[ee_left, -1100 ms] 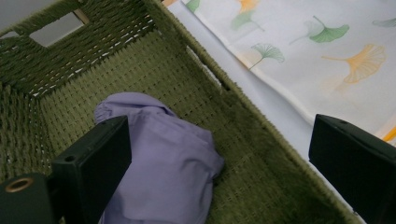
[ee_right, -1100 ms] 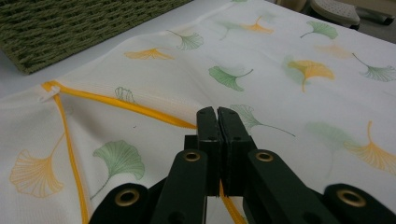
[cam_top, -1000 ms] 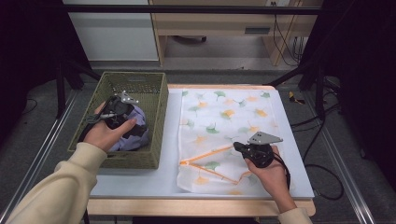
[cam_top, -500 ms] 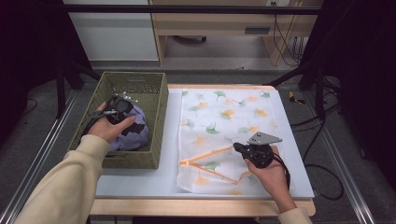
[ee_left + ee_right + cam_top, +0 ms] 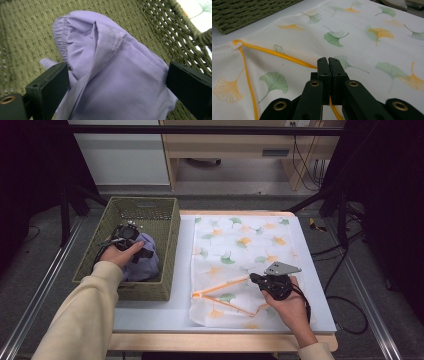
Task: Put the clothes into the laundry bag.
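A crumpled purple garment point(image 5: 146, 264) lies in the green woven basket point(image 5: 170, 236) at the table's left. My left gripper point(image 5: 140, 251) is down in the basket, open, its two jaws standing either side of the purple garment point(image 5: 120, 75) without closing on it. A white mesh bag with a ginkgo-leaf print point(image 5: 240, 240) lies flat on the table to the right. My right gripper point(image 5: 257, 279) is at the bag's near part, shut on its orange edge point(image 5: 282, 56). In the right gripper view the jaws [no gap] of my right gripper point(image 5: 328, 61) meet over that orange strip.
The basket wall point(image 5: 175, 27) rises close to the right of my left gripper point(image 5: 117, 72). The white table top point(image 5: 175, 315) shows between basket and bag. The table's wooden front edge point(image 5: 220, 340) runs below my forearms. Dark stands and cables surround the table.
My left hand has shifted only slightly inside the basket, staying over the purple garment. The right gripper holds the same spot on the bag.
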Demonstrator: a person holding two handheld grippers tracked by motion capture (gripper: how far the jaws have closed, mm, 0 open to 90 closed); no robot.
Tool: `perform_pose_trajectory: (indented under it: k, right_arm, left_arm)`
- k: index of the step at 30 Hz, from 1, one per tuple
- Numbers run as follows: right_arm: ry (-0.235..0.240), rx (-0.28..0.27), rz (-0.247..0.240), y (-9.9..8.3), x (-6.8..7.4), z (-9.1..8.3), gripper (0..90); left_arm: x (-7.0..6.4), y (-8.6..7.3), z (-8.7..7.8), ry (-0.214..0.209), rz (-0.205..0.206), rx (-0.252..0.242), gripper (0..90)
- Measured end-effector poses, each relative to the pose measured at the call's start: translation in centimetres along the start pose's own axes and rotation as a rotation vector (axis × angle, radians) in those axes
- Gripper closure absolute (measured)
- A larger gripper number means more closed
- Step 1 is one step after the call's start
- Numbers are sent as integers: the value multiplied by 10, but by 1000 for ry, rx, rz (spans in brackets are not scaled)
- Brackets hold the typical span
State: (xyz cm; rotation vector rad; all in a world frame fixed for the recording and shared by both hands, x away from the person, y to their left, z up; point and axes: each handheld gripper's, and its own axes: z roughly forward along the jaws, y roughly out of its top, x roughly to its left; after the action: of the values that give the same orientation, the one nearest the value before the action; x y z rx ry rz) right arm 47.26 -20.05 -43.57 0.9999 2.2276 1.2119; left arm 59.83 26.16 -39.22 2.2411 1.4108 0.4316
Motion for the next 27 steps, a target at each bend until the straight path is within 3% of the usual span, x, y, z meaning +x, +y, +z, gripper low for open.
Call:
perform_pose_trajectory:
  k: [8,14,27]
  right_arm:
    - [1,2,-4,0,1,0,888]
    - [1,1,3,0,1,1,887]
    - [3,3,3,0,3,1,888]
  left_arm:
    - [6,-2,19,12,-30,29,39]
    - [7,-6,29,24,-22,26,31]
    - [10,-10,42,6,-8,46,9]
